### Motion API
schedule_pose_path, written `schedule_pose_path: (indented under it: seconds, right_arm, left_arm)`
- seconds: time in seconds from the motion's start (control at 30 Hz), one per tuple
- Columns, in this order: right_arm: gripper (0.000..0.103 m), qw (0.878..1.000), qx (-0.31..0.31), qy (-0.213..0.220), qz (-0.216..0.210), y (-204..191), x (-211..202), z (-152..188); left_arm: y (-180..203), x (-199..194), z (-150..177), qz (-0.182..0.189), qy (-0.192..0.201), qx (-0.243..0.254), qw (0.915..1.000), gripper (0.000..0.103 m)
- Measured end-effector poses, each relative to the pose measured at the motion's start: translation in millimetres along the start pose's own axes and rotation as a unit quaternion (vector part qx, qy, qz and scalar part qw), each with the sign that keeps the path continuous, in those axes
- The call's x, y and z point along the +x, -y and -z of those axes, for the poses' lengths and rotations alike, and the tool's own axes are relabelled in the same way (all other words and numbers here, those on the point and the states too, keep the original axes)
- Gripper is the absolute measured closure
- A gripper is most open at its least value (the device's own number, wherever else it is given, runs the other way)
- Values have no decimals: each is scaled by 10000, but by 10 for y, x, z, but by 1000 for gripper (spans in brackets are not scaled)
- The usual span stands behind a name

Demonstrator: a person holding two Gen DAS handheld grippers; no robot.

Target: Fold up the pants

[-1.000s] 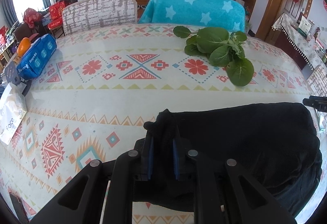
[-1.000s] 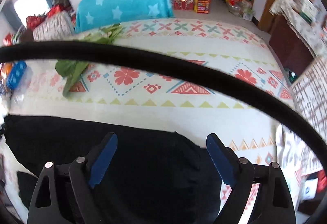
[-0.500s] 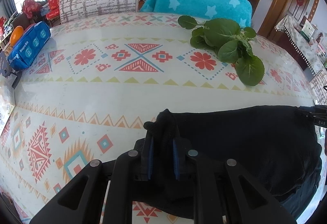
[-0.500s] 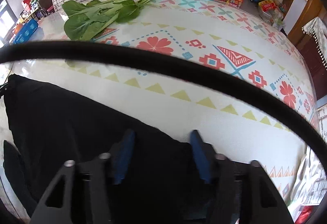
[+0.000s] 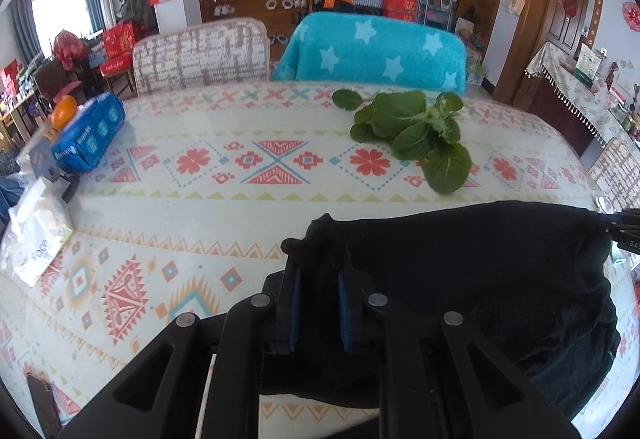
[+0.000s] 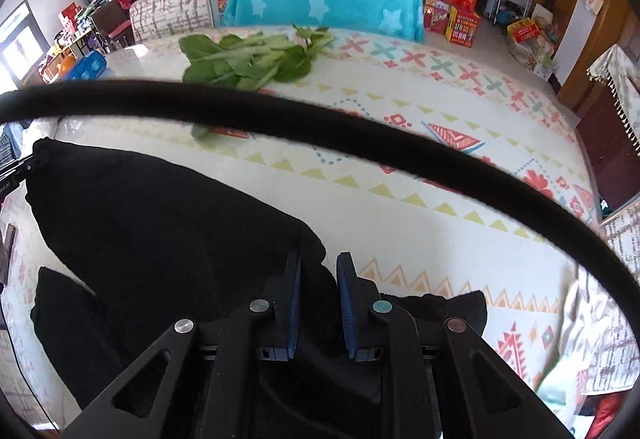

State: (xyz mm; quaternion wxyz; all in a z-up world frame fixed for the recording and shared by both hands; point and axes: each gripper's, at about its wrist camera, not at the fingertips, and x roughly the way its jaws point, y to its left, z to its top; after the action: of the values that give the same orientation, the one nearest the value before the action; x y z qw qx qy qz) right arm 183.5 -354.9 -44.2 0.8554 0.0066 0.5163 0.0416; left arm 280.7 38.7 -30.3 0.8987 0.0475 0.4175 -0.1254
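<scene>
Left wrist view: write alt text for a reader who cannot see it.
The left tongs pinch a bunched corner of black fabric pants above a table under a patterned cloth. Leafy green vegetables lie beyond, near a turquoise star-print chair cover.

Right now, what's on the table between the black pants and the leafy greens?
Nothing: bare patterned tablecloth separates the pants from the greens, clearest in the left wrist view.
</scene>
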Motion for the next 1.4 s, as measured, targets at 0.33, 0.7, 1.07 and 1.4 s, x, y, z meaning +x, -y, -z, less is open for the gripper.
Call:
schedule_pose_path:
  seconds: [0.33, 0.7, 1.07, 1.4]
  right_arm:
    - [85, 9993, -128, 349, 11, -303, -765, 710]
    - [90, 9997, -189, -114, -45, -654, -891, 2018]
    - [71, 9992, -146, -135, 344, -740, -1051, 2712]
    - [23, 9989, -25, 343, 304, -894, -1428, 2543]
  left_arm:
    - [170, -723, 487, -434, 432, 219, 9979, 88]
    - [121, -1117, 1689, -984, 263, 257, 9945, 66]
    - [-270, -1608, 2580, -1453, -91, -456, 9883, 49]
    - [-677, -1739, 2484, -1209, 64, -1441, 9821, 49]
